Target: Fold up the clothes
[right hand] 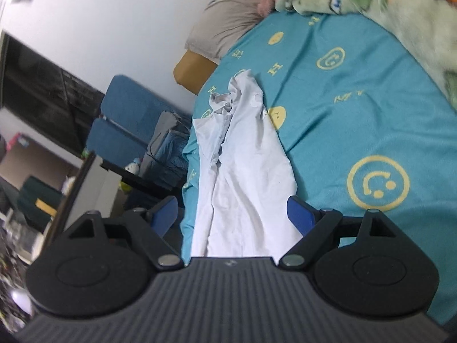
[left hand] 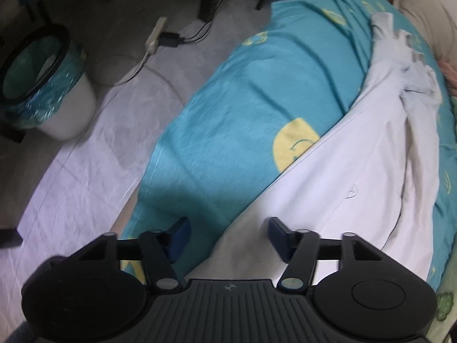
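A white shirt [left hand: 357,171] lies stretched out and bunched along a bed covered by a teal sheet with yellow smiley faces [left hand: 242,100]. My left gripper [left hand: 228,234] is open, with its blue pads apart over the shirt's near edge and the sheet; nothing is between the pads. In the right wrist view the same white shirt [right hand: 245,171] runs away from me, crumpled at its far end. My right gripper [right hand: 231,217] is open, its pads on either side of the shirt's near end, not closed on it.
A white bin with a teal liner [left hand: 48,85] stands on the floor left of the bed, near a power strip with cables [left hand: 160,37]. A beige pillow [right hand: 228,17] and a green patterned blanket [right hand: 400,5] lie at the far end. Blue chairs [right hand: 122,123] stand beside the bed.
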Motion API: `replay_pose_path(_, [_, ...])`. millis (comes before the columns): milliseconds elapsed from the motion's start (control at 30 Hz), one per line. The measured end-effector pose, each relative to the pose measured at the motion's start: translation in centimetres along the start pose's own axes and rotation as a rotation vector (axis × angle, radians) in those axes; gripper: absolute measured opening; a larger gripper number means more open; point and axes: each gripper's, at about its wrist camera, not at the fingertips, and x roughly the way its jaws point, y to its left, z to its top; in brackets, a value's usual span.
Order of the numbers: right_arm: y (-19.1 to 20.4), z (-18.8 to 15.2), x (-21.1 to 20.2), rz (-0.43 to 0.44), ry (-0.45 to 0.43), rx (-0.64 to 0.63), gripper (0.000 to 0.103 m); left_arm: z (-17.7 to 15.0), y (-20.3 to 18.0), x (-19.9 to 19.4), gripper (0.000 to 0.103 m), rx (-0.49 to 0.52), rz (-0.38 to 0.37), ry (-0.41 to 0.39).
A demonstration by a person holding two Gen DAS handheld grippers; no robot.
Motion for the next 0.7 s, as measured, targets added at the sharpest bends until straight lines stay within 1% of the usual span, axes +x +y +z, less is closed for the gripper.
replay_pose_path(33, [-0.1,0.1,0.1,0.001,0.002,0.011,0.086,-0.1,0.0,0.0,0.042,0.001,0.014,0.004])
replay_pose_path(67, [-0.3,0.1,0.2,-0.001,0.004,0.019,0.086,-0.3,-0.1,-0.1,0.039,0.009,0.03,0.003])
replay_pose_path(100, [-0.4,0.1,0.2,-0.002,0.007,0.025,0.086,-0.4,-0.3,-0.1,0.039,0.019,0.039,0.003])
replay_pose_path(133, [-0.4,0.0,0.3,-0.003,0.01,0.026,0.086,-0.6,-0.6,-0.2,0.035,0.036,0.045,0.004])
replay_pose_path(200, [-0.4,-0.1,0.5,-0.006,0.018,0.022,0.086,-1.0,-1.3,-0.3,0.024,0.08,0.056,0.007])
replay_pose_path(233, [-0.4,-0.1,0.6,-0.008,0.023,0.019,0.086,-1.3,-2.0,-0.4,0.01,0.106,0.061,0.009])
replay_pose_path(267, [-0.4,-0.2,0.6,-0.011,0.028,0.017,0.086,-1.7,-2.5,-0.4,0.005,0.136,0.063,0.013])
replay_pose_path(367, [-0.4,-0.3,0.8,-0.02,0.044,0.007,0.086,-3.3,-4.0,-1.8,0.003,0.257,0.073,-0.035])
replay_pose_path(433, [-0.3,-0.4,1.0,-0.044,0.053,-0.01,0.086,-4.9,-5.5,-3.3,0.003,0.372,0.088,-0.103])
replay_pose_path(600, [-0.5,-0.9,1.6,-0.117,0.07,-0.048,0.086,-10.1,-8.4,-7.8,0.003,0.642,0.086,-0.347])
replay_pose_path(667, [-0.6,-1.1,1.9,-0.143,0.082,-0.063,0.086,-12.4,-9.7,-9.3,0.003,0.754,0.073,-0.455])
replay_pose_path(700, [-0.6,-1.2,2.1,-0.157,0.089,-0.074,0.085,-13.4,-10.4,-9.8,0.003,0.797,0.056,-0.487])
